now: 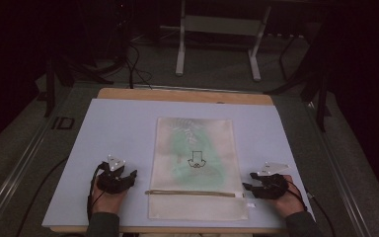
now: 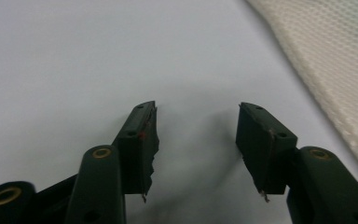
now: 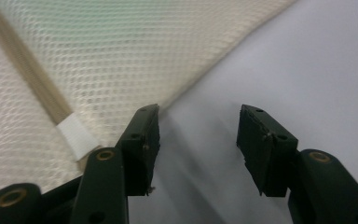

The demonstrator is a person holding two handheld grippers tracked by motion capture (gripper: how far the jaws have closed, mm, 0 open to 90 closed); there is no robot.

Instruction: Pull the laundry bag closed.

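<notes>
Two grippers, left (image 1: pixel 128 177) and right (image 1: pixel 249 187), rested with jaws spread wide and empty on bare tabletop (image 1: pixel 108 128) flanking a zipped mesh bag (image 1: pixel 192 143) at centre frame, green cloth (image 1: pixel 180 145) showing inside.

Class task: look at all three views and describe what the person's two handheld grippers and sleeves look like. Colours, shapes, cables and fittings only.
Both the left gripper and the right gripper are black, each topped by a grey three-cornered plate and trailing a thin black cable. Close up, the fingers are chunky, dark blocks with brass-coloured rivets at the pivots and worn, ragged pad edges. The person wears dark greyish sleeves.
</notes>
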